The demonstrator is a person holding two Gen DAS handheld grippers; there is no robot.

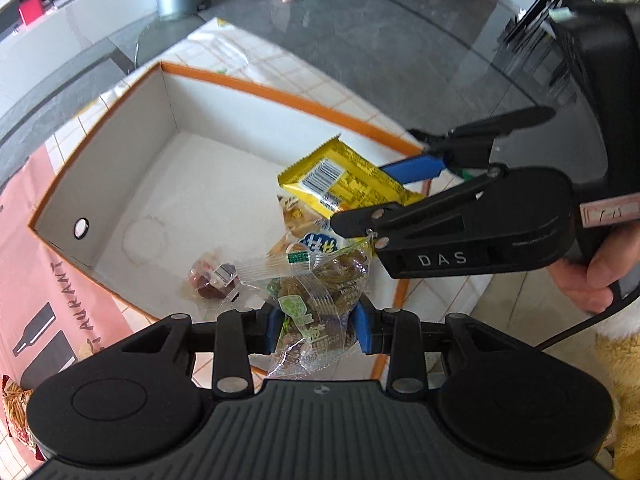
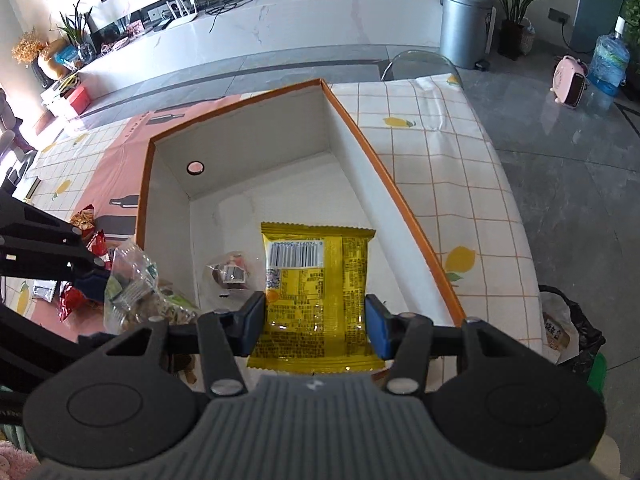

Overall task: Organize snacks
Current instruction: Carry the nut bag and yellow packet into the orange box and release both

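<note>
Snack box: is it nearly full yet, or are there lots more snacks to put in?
Just begun. Done: one small dark snack lies in the box, and a pale packet shows under the held ones. In hand: the left gripper grips a clear bag, the right gripper a yellow packet, both over the box. Left: red wrappers wait on the table beside it.

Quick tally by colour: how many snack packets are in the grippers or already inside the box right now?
Yellow packet, held by the right gripper: 1
Clear packet with green print, held by the left gripper: 1
Small clear packet with dark red contents, on the floor of the orange-edged box: 1
Pale packet with blue lettering, partly hidden under the yellow one: 1
Total: 4
</note>
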